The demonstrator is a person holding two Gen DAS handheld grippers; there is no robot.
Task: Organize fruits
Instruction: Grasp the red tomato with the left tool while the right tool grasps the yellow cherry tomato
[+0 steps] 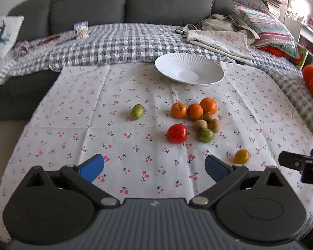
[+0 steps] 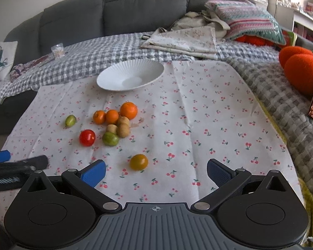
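A white ribbed bowl (image 1: 189, 68) (image 2: 130, 75) stands empty at the far side of a cherry-print cloth (image 1: 94, 108) (image 2: 208, 114). Mid-cloth lie three oranges (image 1: 193, 111) (image 2: 112, 116), three brown kiwis (image 1: 213, 125) (image 2: 122, 129), a red tomato (image 1: 177, 133) (image 2: 87, 137), a green fruit (image 1: 206, 135) (image 2: 110, 139), another green fruit apart to the left (image 1: 137, 111) (image 2: 70, 120) and a yellow-orange tomato nearer me (image 1: 241, 156) (image 2: 138, 162). My left gripper (image 1: 154, 167) and right gripper (image 2: 155, 173) are open and empty, short of the fruit.
The cloth lies on a grey checked blanket (image 1: 123, 41) (image 2: 281, 95) over a grey sofa (image 1: 135, 2). Folded fabric and a striped cushion (image 1: 267, 27) (image 2: 248, 20) lie at the back right. Orange plush (image 2: 300, 66) sits at the right edge.
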